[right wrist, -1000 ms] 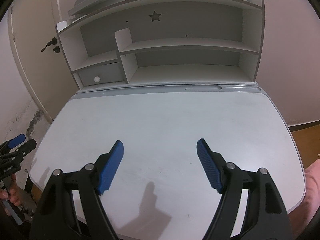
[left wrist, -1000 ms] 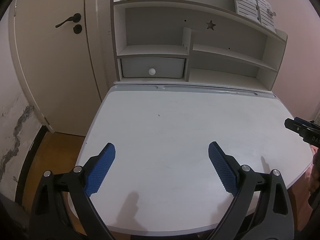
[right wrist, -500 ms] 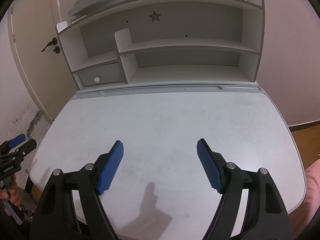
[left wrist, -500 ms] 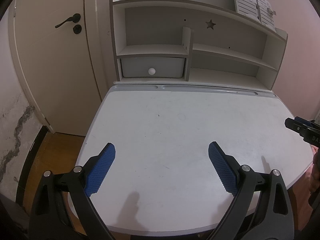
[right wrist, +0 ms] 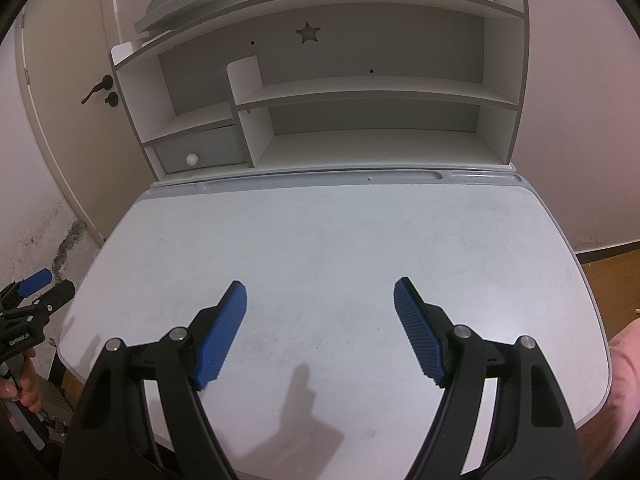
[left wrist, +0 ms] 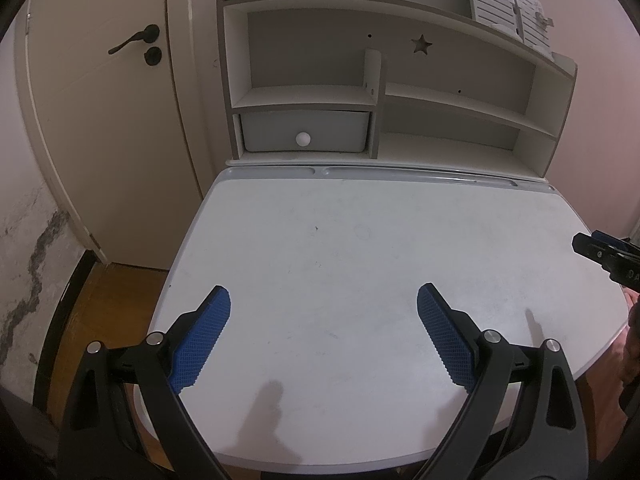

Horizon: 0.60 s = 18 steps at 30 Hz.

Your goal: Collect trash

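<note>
A: Left wrist view first: our left gripper (left wrist: 323,334) hangs over the lower middle of the frame, fingers (left wrist: 204,338) spread wide and grasping nothing. Where is the trash?

B: We cannot find any. No trash shows on the bench (left wrist: 360,256) in either view, and none on the shelf unit (right wrist: 360,92) at the top of the frame. The right gripper (right wrist: 320,330) is released too, nothing between its pads.

A: So the step, as we judge it, is searching. We do it well by sweeping both cameras slowly toward the floor at the frame's left and right edges before we commit to any reach.

B: Agreed. For room, the bench top is open across the centre. Its rounded front edge runs along the bottom of each frame, under our fingers.

A: The drawer (left wrist: 304,131) sits shut at upper centre, and the door (left wrist: 100,100) fills the upper left. Our grippers stand well apart, one at each side edge.
</note>
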Each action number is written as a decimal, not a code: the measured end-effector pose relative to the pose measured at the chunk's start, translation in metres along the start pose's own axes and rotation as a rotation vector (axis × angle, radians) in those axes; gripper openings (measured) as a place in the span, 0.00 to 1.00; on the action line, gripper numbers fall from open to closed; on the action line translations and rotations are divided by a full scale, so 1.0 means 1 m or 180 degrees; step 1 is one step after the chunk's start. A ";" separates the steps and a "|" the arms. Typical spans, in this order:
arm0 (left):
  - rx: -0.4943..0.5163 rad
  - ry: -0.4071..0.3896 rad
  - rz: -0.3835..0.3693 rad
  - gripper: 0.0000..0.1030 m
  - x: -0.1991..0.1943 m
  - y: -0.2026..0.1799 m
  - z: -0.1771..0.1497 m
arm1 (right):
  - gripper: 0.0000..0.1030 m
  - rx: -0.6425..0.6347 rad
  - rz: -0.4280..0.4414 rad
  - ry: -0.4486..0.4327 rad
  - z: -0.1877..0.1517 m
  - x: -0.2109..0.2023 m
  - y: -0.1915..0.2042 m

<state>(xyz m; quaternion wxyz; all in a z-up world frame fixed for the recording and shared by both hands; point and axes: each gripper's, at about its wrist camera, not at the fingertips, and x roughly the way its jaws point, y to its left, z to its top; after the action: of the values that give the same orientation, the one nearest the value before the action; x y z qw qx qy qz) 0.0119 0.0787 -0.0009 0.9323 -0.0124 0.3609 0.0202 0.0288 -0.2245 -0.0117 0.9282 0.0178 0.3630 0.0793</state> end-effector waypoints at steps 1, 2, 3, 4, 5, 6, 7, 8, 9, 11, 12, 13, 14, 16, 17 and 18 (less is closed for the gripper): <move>0.0003 -0.0003 0.0004 0.90 0.000 0.000 0.000 | 0.72 0.0002 0.0000 0.0001 0.000 0.000 0.000; 0.0007 -0.0002 -0.0002 0.90 0.000 0.000 0.001 | 0.72 0.0005 0.0001 0.0004 0.000 0.000 -0.001; 0.0005 -0.0001 -0.0004 0.90 0.000 0.000 0.001 | 0.72 0.0004 -0.0001 0.0004 0.000 -0.001 -0.001; 0.0006 -0.0003 -0.0006 0.90 0.000 0.000 0.001 | 0.72 0.0002 -0.0001 0.0002 0.000 -0.001 -0.001; 0.0006 -0.0004 -0.0005 0.90 0.000 -0.001 0.000 | 0.72 0.0001 -0.0002 0.0004 0.000 -0.001 -0.001; 0.0005 -0.0002 -0.0003 0.90 -0.001 -0.001 0.000 | 0.72 0.0001 0.0001 0.0004 0.000 -0.001 -0.001; 0.0005 0.0000 -0.0003 0.90 -0.001 -0.001 0.000 | 0.72 0.0000 0.0000 0.0002 0.000 -0.001 -0.002; 0.0005 0.0002 -0.0004 0.91 -0.001 -0.001 0.000 | 0.73 -0.0002 -0.0003 -0.0002 0.000 -0.002 -0.002; 0.0003 0.0007 -0.0007 0.91 -0.001 -0.001 0.000 | 0.73 0.0002 -0.0005 0.0000 0.000 -0.001 -0.002; 0.0009 0.0011 -0.0026 0.91 -0.001 -0.002 0.000 | 0.74 0.0003 -0.0012 0.0002 0.000 -0.002 -0.003; 0.0012 0.0011 -0.0028 0.91 -0.002 -0.003 0.000 | 0.74 0.0000 -0.0013 0.0001 -0.001 -0.002 -0.003; 0.0015 0.0008 -0.0027 0.91 -0.002 -0.003 -0.001 | 0.74 -0.0003 -0.0009 0.0000 -0.001 -0.003 -0.003; 0.0023 0.0010 -0.0028 0.91 -0.002 -0.004 0.000 | 0.74 -0.0003 -0.0011 -0.0002 -0.001 -0.003 -0.003; 0.0023 0.0013 -0.0032 0.91 -0.002 -0.005 -0.001 | 0.74 -0.0003 -0.0011 -0.0005 -0.001 -0.003 -0.004; 0.0024 0.0012 -0.0039 0.91 -0.002 -0.005 0.000 | 0.74 -0.0001 -0.0016 -0.0004 -0.001 -0.003 -0.005; 0.0028 0.0009 -0.0047 0.91 -0.002 -0.005 0.000 | 0.74 0.0002 -0.0018 -0.0006 -0.002 -0.004 -0.005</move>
<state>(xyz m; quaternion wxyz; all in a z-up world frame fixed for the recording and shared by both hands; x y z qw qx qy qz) 0.0110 0.0733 0.0003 0.9319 -0.0111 0.3622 0.0117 0.0253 -0.2302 -0.0108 0.9288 0.0171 0.3622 0.0766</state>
